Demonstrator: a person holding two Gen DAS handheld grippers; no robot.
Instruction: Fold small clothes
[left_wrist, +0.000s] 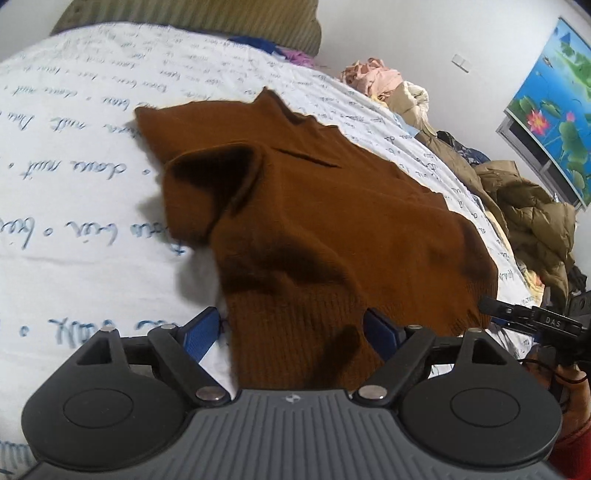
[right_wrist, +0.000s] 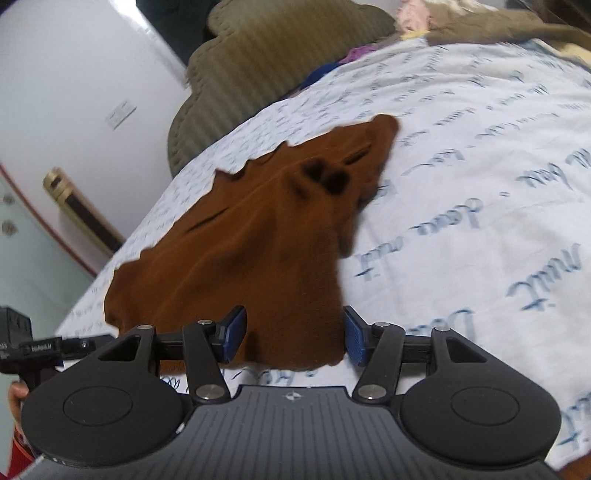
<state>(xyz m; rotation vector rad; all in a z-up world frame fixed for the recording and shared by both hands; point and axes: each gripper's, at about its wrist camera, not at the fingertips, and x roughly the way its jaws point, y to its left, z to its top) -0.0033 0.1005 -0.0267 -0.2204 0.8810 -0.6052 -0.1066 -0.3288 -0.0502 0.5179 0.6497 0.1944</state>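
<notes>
Sweater (left_wrist: 314, 206) — brown knit, lies spread and rumpled on the bed (left_wrist: 74, 192), on the white sheet with blue script. Ribbed hem is the near edge, just ahead of both grippers; body runs away from them toward the pillow (right_wrist: 266, 70), so the long axis points straight out from the hem. One sleeve is flopped over the body on the side away from the clothes pile (left_wrist: 524, 221), its cuff gaping open.

Left gripper (left_wrist: 295, 332): fingers apart, blue pads either side of the hem corner, cloth lying between them but not pinched. Right gripper (right_wrist: 293, 338): also spread wide, straddling the other hem corner, nothing clamped. Whether the pads touch the knit can't be told from either wrist view.

Each gripper is at its own corner, about equally near. Judgement: next move is closing on both hem corners and carrying the hem away toward the neckline, along that long axis. Loose sleeve probably wants tucking in first, or the fold ends up lumpy — a thick knit like this bunches easily.
</notes>
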